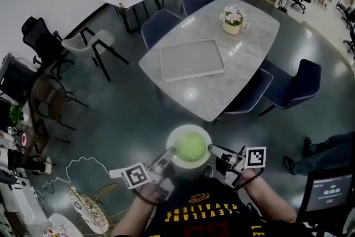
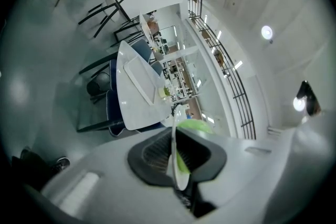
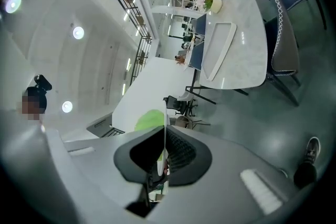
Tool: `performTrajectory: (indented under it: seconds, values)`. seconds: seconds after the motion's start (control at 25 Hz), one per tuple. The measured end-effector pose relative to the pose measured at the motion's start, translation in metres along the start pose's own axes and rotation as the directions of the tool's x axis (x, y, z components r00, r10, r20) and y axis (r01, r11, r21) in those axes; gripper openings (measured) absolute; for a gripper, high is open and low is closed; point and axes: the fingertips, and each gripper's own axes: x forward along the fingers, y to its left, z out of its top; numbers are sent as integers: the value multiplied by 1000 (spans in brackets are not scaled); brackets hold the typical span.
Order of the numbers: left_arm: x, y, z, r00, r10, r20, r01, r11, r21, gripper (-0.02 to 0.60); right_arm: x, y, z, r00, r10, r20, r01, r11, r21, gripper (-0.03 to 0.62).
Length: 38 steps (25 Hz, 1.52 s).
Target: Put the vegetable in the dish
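A white dish [image 1: 203, 166] is held in the air in front of the person's chest, with a round pale-green cabbage [image 1: 190, 146] lying in it. My left gripper [image 1: 171, 151] is shut on the dish's left rim and my right gripper [image 1: 212, 148] is shut on its right rim. In the left gripper view the dish rim [image 2: 173, 162] stands edge-on between the dark pads [image 2: 152, 157], and the cabbage [image 2: 195, 126] shows just past it. The right gripper view shows the same: a thin rim [image 3: 164, 131] between the pads [image 3: 181, 153], with the cabbage [image 3: 149, 119] to its left.
Ahead stands a marble table [image 1: 244, 72] with a white tray [image 1: 192, 59] and a flower pot [image 1: 232, 20] on it. Blue chairs [image 1: 294, 86] ring it. A wicker chair [image 1: 89, 208] is at the lower left, a timer screen [image 1: 331, 191] at the lower right.
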Motion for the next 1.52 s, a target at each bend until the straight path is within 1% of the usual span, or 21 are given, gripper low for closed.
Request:
performTrajectory:
  seconds: [0.08, 0.16, 0.24, 0.32, 0.44, 0.52, 0.6, 0.68, 0.76, 0.88, 1.04, 1.16, 1.36, 1.52]
  values:
    - [17, 0, 8, 1000, 8, -5, -8, 1000, -15, 18, 3, -4, 19, 1000, -5, -1, 5, 1000, 7, 15]
    - [39, 5, 18, 999, 19, -26, -19, 1000, -10, 18, 6, -13, 41, 1000, -9, 0, 9, 1000, 14, 15]
    - [52, 13, 30, 998, 14, -60, -14, 1000, 1, 18, 14, -23, 56, 1000, -19, 4, 19, 1000, 16, 15]
    - [62, 18, 44, 995, -6, -95, 5, 1000, -5, 17, 26, -30, 68, 999, -32, 10, 31, 999, 9, 15]
    - [77, 30, 68, 987, -16, -163, 17, 1000, 4, 17, 47, -41, 90, 998, -56, 27, 56, 998, -10, 15]
    - [89, 38, 86, 973, -25, -229, 33, 999, 29, 15, 64, -48, 106, 996, -67, 53, 68, 997, -19, 14]
    - [98, 41, 106, 952, -38, -303, 58, 997, 58, 14, 82, -51, 120, 993, -80, 85, 82, 997, -16, 15]
    - [106, 42, 132, 931, -47, -361, 87, 992, 96, 17, 101, -51, 133, 989, -93, 112, 96, 995, -19, 15]
    - [115, 46, 159, 915, -54, -399, 105, 989, 108, 17, 122, -52, 146, 985, -109, 135, 113, 993, -23, 15]
    - [128, 53, 195, 893, -61, -445, 121, 987, 107, 20, 150, -58, 164, 974, -147, 175, 152, 988, -13, 15]
    - [144, 65, 228, 863, -76, -499, 135, 987, 83, 20, 177, -63, 183, 959, -171, 224, 177, 984, -9, 15]
    - [157, 71, 247, 847, -68, -528, 135, 987, 89, 21, 192, -68, 196, 953, -176, 248, 185, 983, -11, 15]
    - [181, 74, 270, 840, -57, -540, 127, 987, 94, 23, 202, -78, 220, 937, -208, 279, 212, 977, 14, 15]
    - [211, 74, 277, 841, -47, -539, 122, 987, 104, 21, 201, -89, 250, 938, -205, 278, 211, 977, 7, 15]
